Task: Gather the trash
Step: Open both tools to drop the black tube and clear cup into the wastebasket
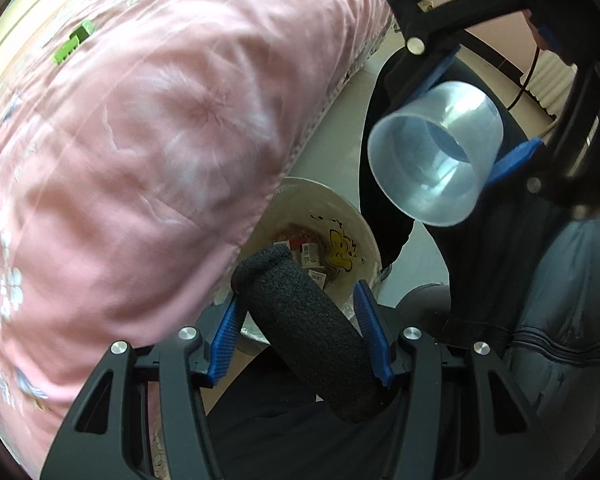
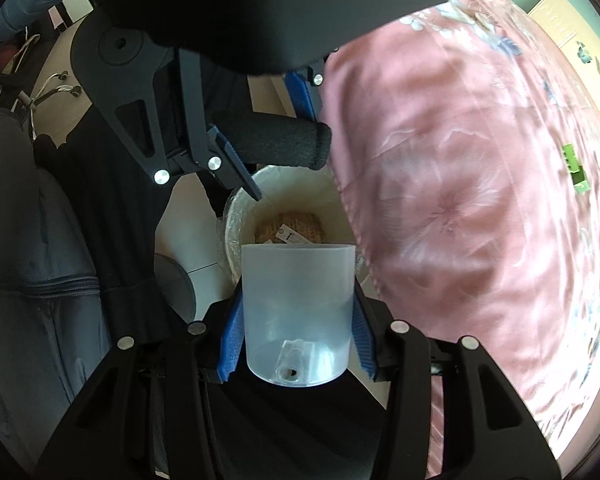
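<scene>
two grippers over a trash bin [image 1: 364, 236], left gripper [image 1: 300, 320] clamping black foam roll [image 1: 304, 320], right gripper [image 2: 296, 320] clamping clear plastic cup [image 2: 298, 308]

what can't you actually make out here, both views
- Bin: in the left wrist view the pink quilt and the black foam tube cover part of it; in the right wrist view the clear plastic cup hides its near rim.
- Trash in the bin: too small and blurred to name.
- Green object on the quilt: too small to identify.
- Person: only dark clothing shows.
</scene>
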Available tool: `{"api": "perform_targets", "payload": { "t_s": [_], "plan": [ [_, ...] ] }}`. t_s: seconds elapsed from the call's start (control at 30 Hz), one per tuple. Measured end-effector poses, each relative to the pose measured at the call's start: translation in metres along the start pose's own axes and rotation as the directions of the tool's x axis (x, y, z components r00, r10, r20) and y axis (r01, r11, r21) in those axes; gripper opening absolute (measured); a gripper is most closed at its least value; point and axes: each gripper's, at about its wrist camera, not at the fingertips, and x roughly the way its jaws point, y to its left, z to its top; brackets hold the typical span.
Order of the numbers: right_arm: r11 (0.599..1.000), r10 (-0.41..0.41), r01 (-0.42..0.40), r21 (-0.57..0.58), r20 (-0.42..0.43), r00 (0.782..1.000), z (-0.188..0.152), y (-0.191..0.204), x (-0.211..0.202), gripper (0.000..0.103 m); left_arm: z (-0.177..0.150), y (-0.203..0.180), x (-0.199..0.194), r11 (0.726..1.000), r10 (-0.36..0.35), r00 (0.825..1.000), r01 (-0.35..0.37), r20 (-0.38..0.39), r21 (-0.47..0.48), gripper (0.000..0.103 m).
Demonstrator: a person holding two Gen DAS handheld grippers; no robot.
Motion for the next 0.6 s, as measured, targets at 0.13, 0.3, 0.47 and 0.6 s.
{"api": "perform_targets", "payload": {
  "t_s": [0.13, 0.3, 0.47, 0.6],
  "plan": [
    [1.000, 0.019, -0.019, 0.000, -0.006, 1.000, 0.003, -0.002, 0.012, 0.047, -0.003, 0.004, 0.012, 1.000, -0.012, 1.000, 0.012, -0.005, -0.016, 0.057],
    [0.999, 0.046, -0.046, 0.008, -0.015, 0.999, 0.004, -0.006, 0.029, 0.047, -0.009, 0.006, 0.029, 0.999, -0.035, 0.999, 0.034, -0.021, -0.023, 0.057],
    [0.997, 0.081, -0.081, 0.013, -0.035, 0.996, 0.006, -0.009, 0.050, 0.047, -0.013, 0.010, 0.050, 0.998, -0.065, 0.997, 0.064, -0.042, -0.031, 0.057],
    [0.994, 0.109, -0.109, 0.017, -0.047, 0.993, 0.009, -0.012, 0.066, 0.047, -0.017, 0.014, 0.067, 0.995, -0.094, 0.994, 0.092, -0.058, -0.042, 0.057]
  ]
}}
